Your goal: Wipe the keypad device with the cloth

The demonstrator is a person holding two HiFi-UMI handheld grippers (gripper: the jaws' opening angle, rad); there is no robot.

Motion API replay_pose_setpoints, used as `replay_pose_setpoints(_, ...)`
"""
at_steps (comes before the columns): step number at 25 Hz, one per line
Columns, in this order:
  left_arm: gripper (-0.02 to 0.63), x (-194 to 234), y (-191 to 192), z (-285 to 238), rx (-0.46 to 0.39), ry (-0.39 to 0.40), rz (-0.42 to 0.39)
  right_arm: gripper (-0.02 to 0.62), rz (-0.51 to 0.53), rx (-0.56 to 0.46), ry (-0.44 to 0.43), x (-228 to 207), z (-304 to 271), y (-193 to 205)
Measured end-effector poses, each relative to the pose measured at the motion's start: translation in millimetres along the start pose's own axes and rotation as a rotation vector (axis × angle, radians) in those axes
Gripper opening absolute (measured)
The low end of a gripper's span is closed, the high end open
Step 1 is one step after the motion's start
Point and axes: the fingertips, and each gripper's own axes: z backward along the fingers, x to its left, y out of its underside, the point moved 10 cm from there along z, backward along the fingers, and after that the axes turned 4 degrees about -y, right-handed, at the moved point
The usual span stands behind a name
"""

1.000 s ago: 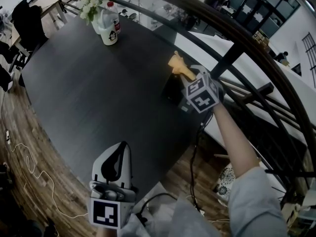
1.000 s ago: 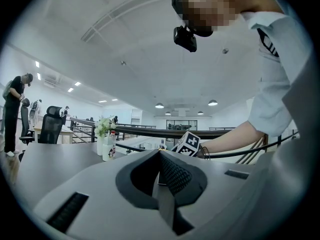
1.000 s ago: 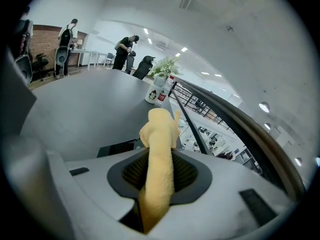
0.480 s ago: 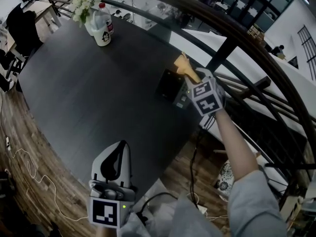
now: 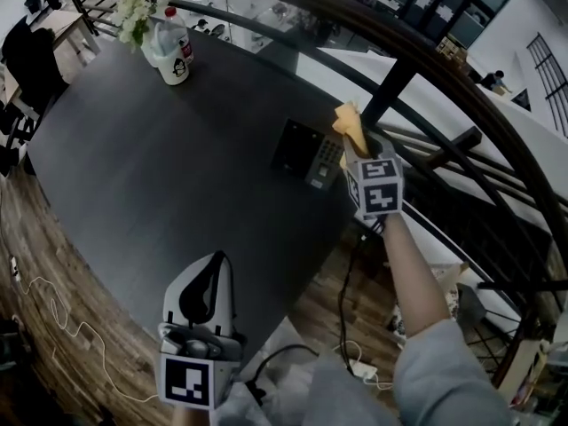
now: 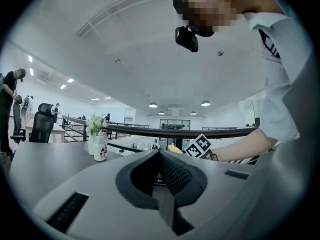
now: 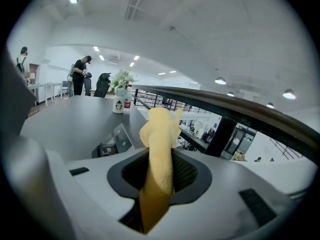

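Note:
The black keypad device (image 5: pixel 303 152) lies on the dark round table (image 5: pixel 160 176) near its right edge; in the right gripper view the device (image 7: pixel 116 140) sits low and left of the jaws. My right gripper (image 5: pixel 355 145) hovers just right of the device, shut on a yellow cloth (image 5: pixel 351 124) that sticks out past its jaws (image 7: pixel 159 149). My left gripper (image 5: pixel 206 304) is held near my body over the table's near edge, its jaws shut with nothing between them (image 6: pixel 161 174).
A bottle and a vase of flowers (image 5: pixel 160 38) stand at the far left of the table. A dark curved railing (image 5: pixel 417 51) runs close behind the device. Cables trail over the wooden floor (image 5: pixel 53 327). People and chairs are far off in the left gripper view.
The right gripper with the cloth has moved right, off the keypad device toward the railing, leaving the whole device uncovered. The left gripper has stayed put.

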Motion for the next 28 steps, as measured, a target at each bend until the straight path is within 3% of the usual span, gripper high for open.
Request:
replay_pose_setpoints(8, 0.008, 0, 1, 2, 0.008, 0.022, -0.005, 0.103, -0.222, -0.059, 0.097, 3, 16, 25)
replay_pose_setpoints(28, 0.007, 19, 4, 32, 0.016, 0.003, 0.002, 0.104, -0.486, 0.047, 0.082, 62, 35, 89)
